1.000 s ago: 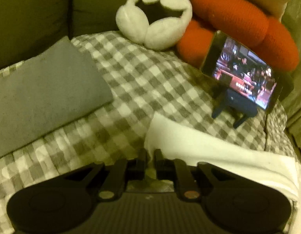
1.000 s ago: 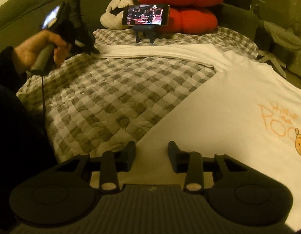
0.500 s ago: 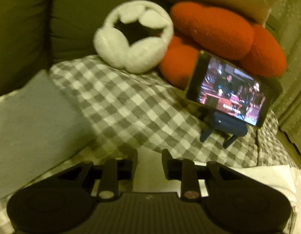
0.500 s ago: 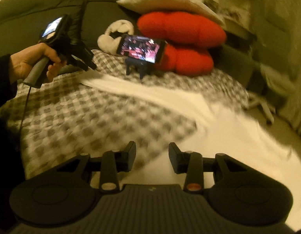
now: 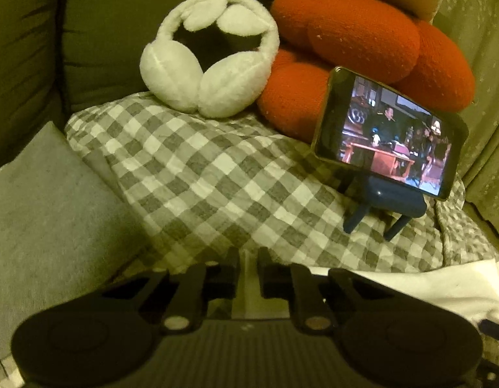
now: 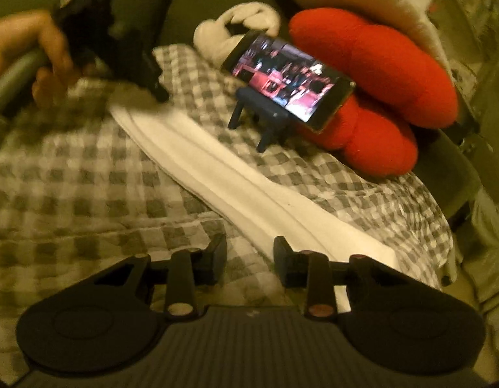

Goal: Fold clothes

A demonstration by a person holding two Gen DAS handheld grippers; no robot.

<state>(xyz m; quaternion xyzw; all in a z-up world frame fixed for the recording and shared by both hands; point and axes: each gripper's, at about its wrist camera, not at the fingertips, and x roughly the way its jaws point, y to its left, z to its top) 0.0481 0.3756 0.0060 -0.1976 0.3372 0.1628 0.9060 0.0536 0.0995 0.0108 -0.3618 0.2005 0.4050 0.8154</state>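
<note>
Left wrist view first: a grey pillow [image 5: 45, 226] sits at the far left on the checked bedspread [image 5: 210, 181], then a white plush [image 5: 210, 55], red cushions [image 5: 362, 45] and a phone [image 5: 388, 135] playing video on its dark stand [image 5: 385, 203]. Down low, the left gripper [image 5: 248, 268] has its jaws closing on a strip of the white shirt [image 5: 411, 284], which shows between them and runs off to the right along the bed.

Over to the right wrist view, and it's blurry. At upper left a hand [image 6: 26, 51] grips the left gripper's handle, its tip down at the end of the shirt [image 6: 236, 187]. The shirt lies as a long folded band slanting across the bedspread toward the lower right, passing just in front of the phone [image 6: 288, 80]. The right gripper [image 6: 249, 252] hovers above the band's near end, jaws closing but apart, fabric below them and not pinched.
</note>
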